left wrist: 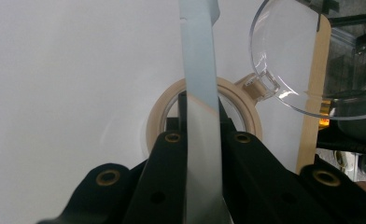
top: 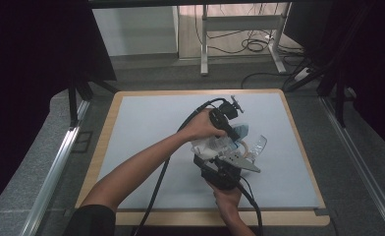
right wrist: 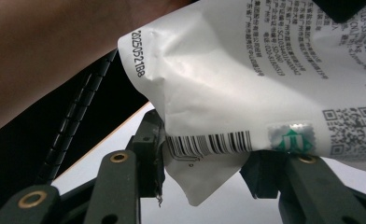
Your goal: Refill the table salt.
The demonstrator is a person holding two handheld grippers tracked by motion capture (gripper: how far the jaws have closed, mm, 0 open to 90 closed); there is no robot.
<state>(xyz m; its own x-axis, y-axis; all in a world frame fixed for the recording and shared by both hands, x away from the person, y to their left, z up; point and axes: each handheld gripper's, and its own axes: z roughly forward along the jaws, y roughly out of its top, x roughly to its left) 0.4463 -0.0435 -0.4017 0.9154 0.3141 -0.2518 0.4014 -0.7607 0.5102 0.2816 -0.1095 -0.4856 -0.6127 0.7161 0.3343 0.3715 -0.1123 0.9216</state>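
Over the middle of the table, a white printed packet (top: 214,145) hangs between my two grippers. My left gripper (top: 228,129) comes in from above and is shut on the packet (left wrist: 200,70), which stands edge-on as a thin pale strip between the jaws (left wrist: 202,140). From below, my right gripper (top: 217,156) stands open. The packet's barcode corner (right wrist: 204,144) lies between its spread jaws (right wrist: 204,163). Just behind the packet, a beige tape ring (left wrist: 155,121) lies on the mat beside a clear plastic scoop (left wrist: 288,56).
A white mat (top: 146,147) covers a wood-edged table (top: 107,123), with free room to the left and at the back. The scoop (top: 259,144) and tape ring (top: 248,147) lie right of the grippers. A forearm (right wrist: 41,51) shows at the right gripper view's upper left.
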